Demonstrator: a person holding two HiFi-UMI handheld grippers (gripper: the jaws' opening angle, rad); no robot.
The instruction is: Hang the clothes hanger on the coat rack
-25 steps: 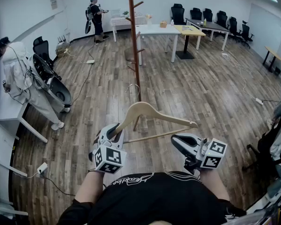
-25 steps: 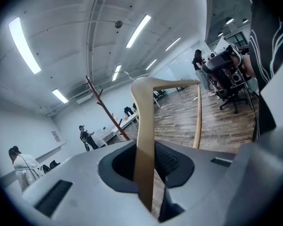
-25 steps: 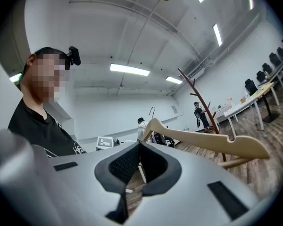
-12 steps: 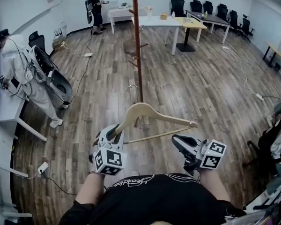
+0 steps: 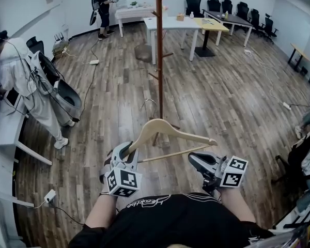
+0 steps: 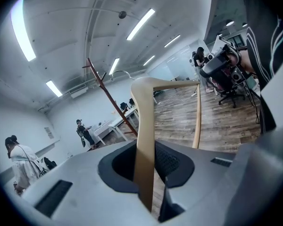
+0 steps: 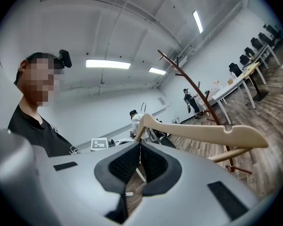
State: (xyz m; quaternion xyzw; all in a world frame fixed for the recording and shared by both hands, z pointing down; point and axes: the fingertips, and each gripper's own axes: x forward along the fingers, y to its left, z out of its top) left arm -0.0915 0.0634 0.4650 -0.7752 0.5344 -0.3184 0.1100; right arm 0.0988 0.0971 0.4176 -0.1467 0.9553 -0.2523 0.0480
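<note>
Pale wooden clothes hanger [image 5: 168,129]: curved shoulders, straight lower bar, thin wire hook aimed at the coat rack [image 5: 159,61]. Held low, near the rack's foot and well below its upper pegs. Clamped at one shoulder end by the left gripper [image 5: 128,150]. Right gripper [image 5: 194,159] just under the other end, jaws together on nothing. Beyond the rack, white surfaces [image 5: 173,22] and black chairs [image 5: 217,5]; wood floor [image 5: 212,97] between hanger and rack.
</note>
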